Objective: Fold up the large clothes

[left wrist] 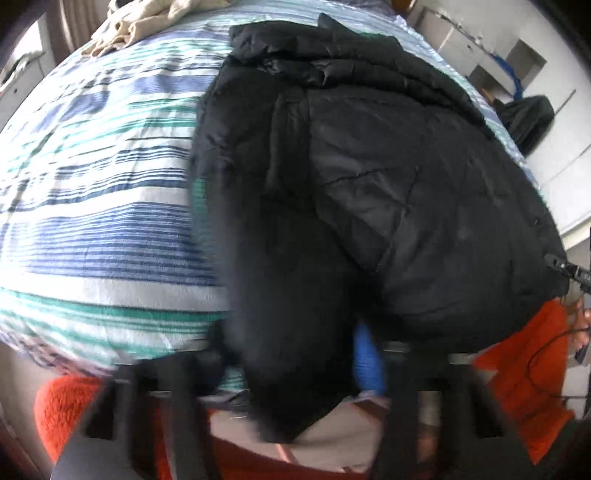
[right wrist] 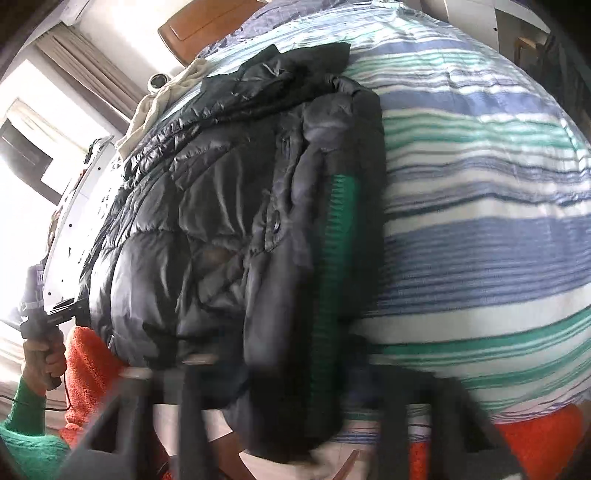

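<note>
A black puffer jacket [left wrist: 369, 184] lies spread on the striped bedspread [left wrist: 92, 221], collar at the far end. In the left wrist view its near left hem hangs over the bed's edge between my blurred fingers; my left gripper [left wrist: 291, 369] looks shut on that fold. The right wrist view shows the jacket [right wrist: 207, 221] with a green lining strip, and my right gripper [right wrist: 291, 387] likewise looks closed on the near right hem. A hand holds the left gripper's handle [right wrist: 40, 317] at the jacket's other corner. The right gripper's tip [left wrist: 569, 269] shows at the right edge.
A beige garment [left wrist: 147, 18] lies crumpled at the bed's far end by a wooden headboard [right wrist: 207, 22]. White cabinets [left wrist: 498, 55] and a black bag [left wrist: 528, 118] stand beside the bed. The person's orange fuzzy top [left wrist: 524, 369] and green sleeve [right wrist: 22, 424] are close below.
</note>
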A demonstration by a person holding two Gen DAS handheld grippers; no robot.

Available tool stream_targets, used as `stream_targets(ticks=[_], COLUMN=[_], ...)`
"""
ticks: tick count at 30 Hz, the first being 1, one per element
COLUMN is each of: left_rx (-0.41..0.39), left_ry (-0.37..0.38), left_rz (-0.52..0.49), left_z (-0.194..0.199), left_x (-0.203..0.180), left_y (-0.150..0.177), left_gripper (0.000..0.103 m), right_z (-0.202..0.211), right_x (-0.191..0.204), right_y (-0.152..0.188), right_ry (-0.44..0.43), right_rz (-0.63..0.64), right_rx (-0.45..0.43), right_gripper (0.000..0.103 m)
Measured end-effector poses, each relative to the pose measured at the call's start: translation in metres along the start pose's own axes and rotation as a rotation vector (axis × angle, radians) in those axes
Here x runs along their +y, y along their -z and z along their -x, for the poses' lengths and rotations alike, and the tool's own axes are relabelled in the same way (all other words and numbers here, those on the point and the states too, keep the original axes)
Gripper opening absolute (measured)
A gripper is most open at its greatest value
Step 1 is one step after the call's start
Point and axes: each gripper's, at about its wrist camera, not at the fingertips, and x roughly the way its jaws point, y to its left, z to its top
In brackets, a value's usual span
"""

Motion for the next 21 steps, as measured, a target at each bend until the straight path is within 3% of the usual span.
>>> stream_targets(ticks=[3,8,16,21], left_rx=[-0.027,-0.05,0.071,0.153], left_ry=[0.013,0.064,0.105,0.164], left_rz=[0.017,0.01,0.026,0.022], left_z=[0.019,0.051,0.068,0.121], left_x=[-0.002,-0.007,0.004,0.009], left_y=[-0.004,0.001,0.058,0.085], left_gripper=[0.022,0.021,0.022,0.022], right_z=[0.014,0.042,0.078,0.14], right_x=[0.01,0.014,0.011,0.037], right_y=[-0.008,-0.014,0.031,0.044], right_ry=[-0.001,-0.018,-0.089,-0.198], right_rz=[0.036,0.053,-0.028,-0.053], right_rx=[-0.014,-0.027,0.056,0.062], right_gripper=[0.022,0.02,0.02,0.019])
